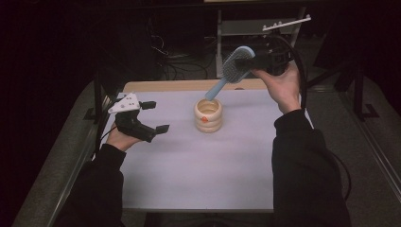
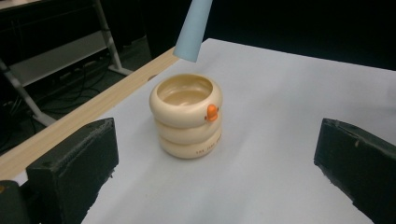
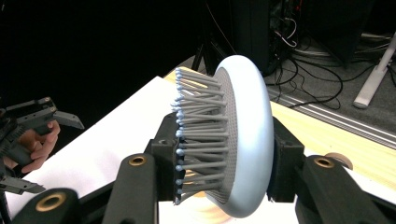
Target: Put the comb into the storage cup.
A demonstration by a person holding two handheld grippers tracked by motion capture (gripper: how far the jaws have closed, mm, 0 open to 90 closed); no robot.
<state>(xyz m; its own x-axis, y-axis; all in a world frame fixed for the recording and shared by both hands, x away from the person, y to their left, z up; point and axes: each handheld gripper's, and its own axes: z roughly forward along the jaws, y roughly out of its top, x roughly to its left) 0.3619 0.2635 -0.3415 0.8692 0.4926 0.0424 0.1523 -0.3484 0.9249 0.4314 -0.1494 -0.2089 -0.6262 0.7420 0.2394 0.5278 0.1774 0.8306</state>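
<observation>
1. A light-blue paddle hairbrush (image 1: 235, 68) is held aloft by the right gripper (image 1: 253, 60) above the far half of the table (image 1: 198, 165). Its jaws are clamped on the brush head, one on the bristle face and one on the smooth back, as seen in the right gripper view (image 3: 224, 140).

2. The brush is tilted with its handle pointing down and toward the person's left. The handle tip is seen hovering just above the open mouth of a cream-coloured holder (image 1: 208, 115) shaped like three stacked rings. The tip does not appear to have entered it. Judged from this pose, the handle is being lined up for dropping into the holder, with the grip taken on the head so that the handle is left free.

3. The holder (image 2: 187, 115) stands upright near the table's middle, well apart from both hands. A small orange knob is carried on its upper ring.

4. The left gripper (image 1: 152, 117) is held low over the table's left side, its jaws spread wide and gripping nothing. It is aimed at the holder, perhaps in readiness to steady it.

5. A line of small lettering is printed on the holder's lowest ring; it is too small to be read. No brand mark is made out on the brush.
</observation>
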